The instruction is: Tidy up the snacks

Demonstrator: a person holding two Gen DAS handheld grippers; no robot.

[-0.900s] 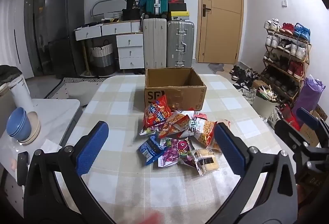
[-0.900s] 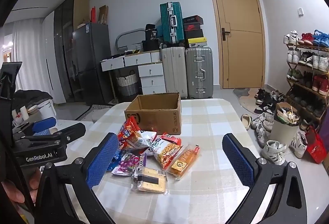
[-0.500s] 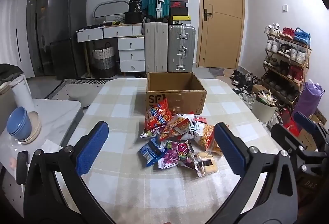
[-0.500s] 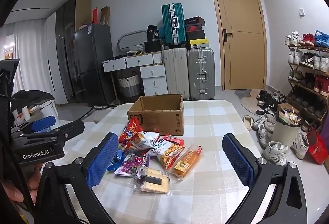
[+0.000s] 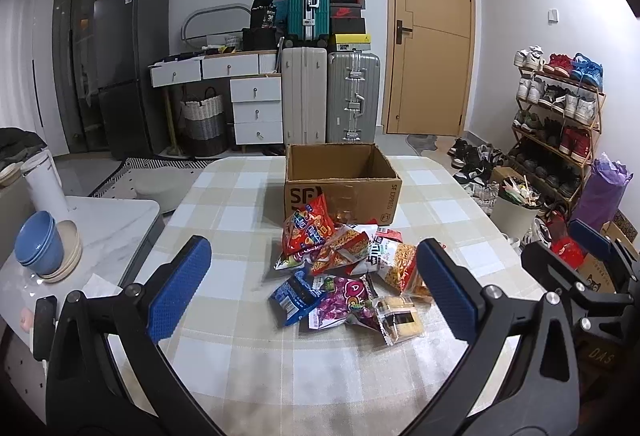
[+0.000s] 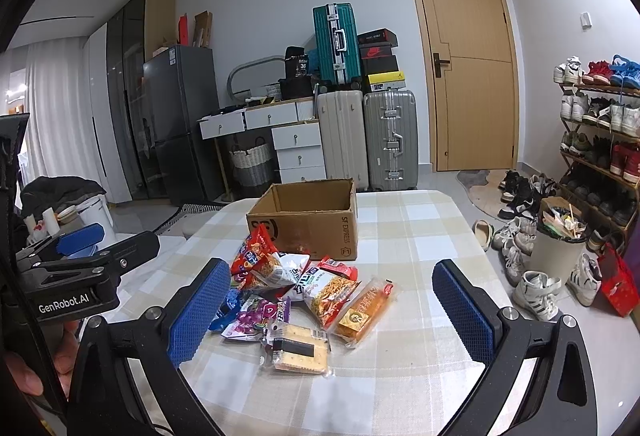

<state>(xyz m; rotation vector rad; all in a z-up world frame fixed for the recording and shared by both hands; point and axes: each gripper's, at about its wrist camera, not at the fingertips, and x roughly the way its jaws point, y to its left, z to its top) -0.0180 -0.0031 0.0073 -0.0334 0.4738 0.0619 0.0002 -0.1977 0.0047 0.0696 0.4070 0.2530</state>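
An open cardboard box [image 5: 342, 176] [image 6: 308, 220] stands empty on the checked table [image 5: 224, 220]. In front of it lies a pile of snack packets: a red chip bag [image 5: 306, 230] [image 6: 256, 256], an orange noodle bag [image 5: 400, 266] [image 6: 328, 288], a blue packet [image 5: 294, 296], a purple candy bag [image 5: 344, 300] [image 6: 258, 318], a cracker pack [image 5: 398, 320] [image 6: 300, 348] and an orange bar [image 6: 364, 312]. My left gripper [image 5: 312, 292] is open and empty above the table's near side. My right gripper [image 6: 332, 312] is open and empty, to the right of the left one.
A white side table [image 5: 100, 232] with blue bowls [image 5: 40, 248] stands to the left. Suitcases [image 5: 332, 104] and a dresser [image 5: 248, 96] are at the back. A shoe rack [image 5: 560, 124], loose shoes and a bin [image 6: 560, 248] are on the right.
Both grippers have tilted and drawn slightly upward, so the box and pile sit lower in both views. Both stay open. The snacks have not moved.
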